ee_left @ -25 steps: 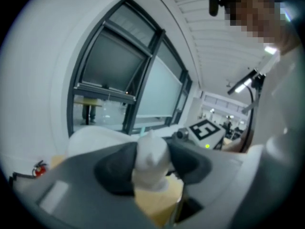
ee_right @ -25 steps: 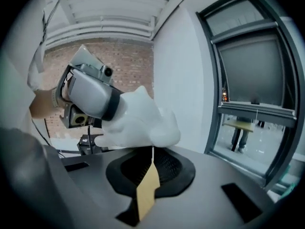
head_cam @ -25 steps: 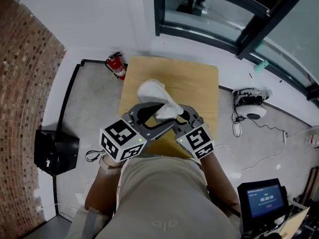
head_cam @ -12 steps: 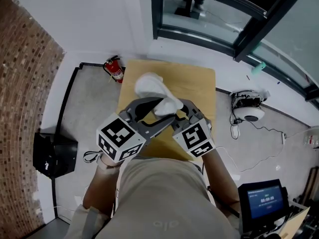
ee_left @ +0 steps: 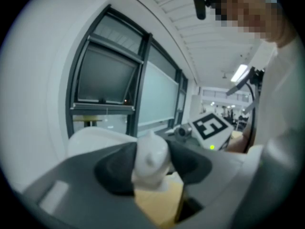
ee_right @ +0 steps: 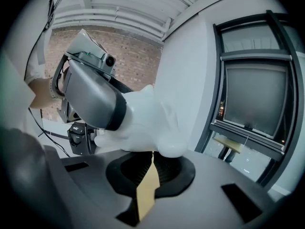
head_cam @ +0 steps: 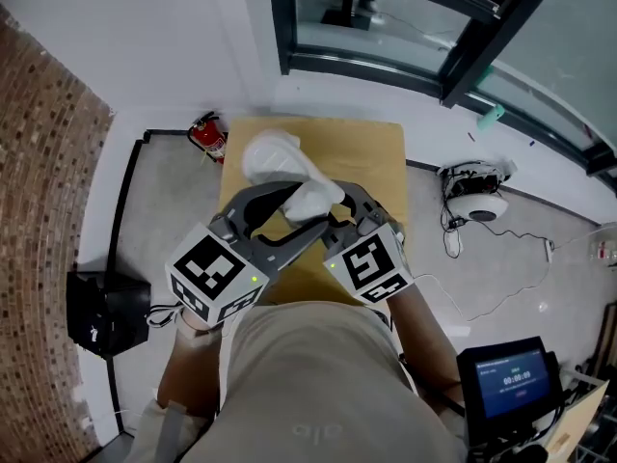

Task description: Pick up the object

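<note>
White object (head_cam: 273,156): soft and pale, lifted clear of the wooden table (head_cam: 371,152) in the head view; its broad end points away from the person and its narrow end sits between the two grippers.
Left gripper (head_cam: 307,208): its jaws are clamped on the narrow end of the white object (ee_left: 150,160), and the left gripper view shows the black pads (ee_left: 112,168) pressing it from both sides.
Right gripper (head_cam: 339,210): its jaws are all but together, with only a thin wedge of table colour showing between the pads (ee_right: 174,168). The white object (ee_right: 152,123) bulges right at their tips and looks pinched there.
Gripper positions: tips converge on the same end of the object, the left gripper (ee_left: 151,163) from the person's left and the right gripper (ee_right: 151,162) from the right; the marker cubes sit close to the person's chest.
Wooden table: light tan, rectangular, directly under the held object.
Floor items: a red fire extinguisher (head_cam: 206,137) just beside the table's far left corner, a black box (head_cam: 106,312) at the left by the brick wall (head_cam: 48,181), and a white device with cables (head_cam: 472,196) to the right.
Screen (head_cam: 511,384): lit blue, at the lower right.
</note>
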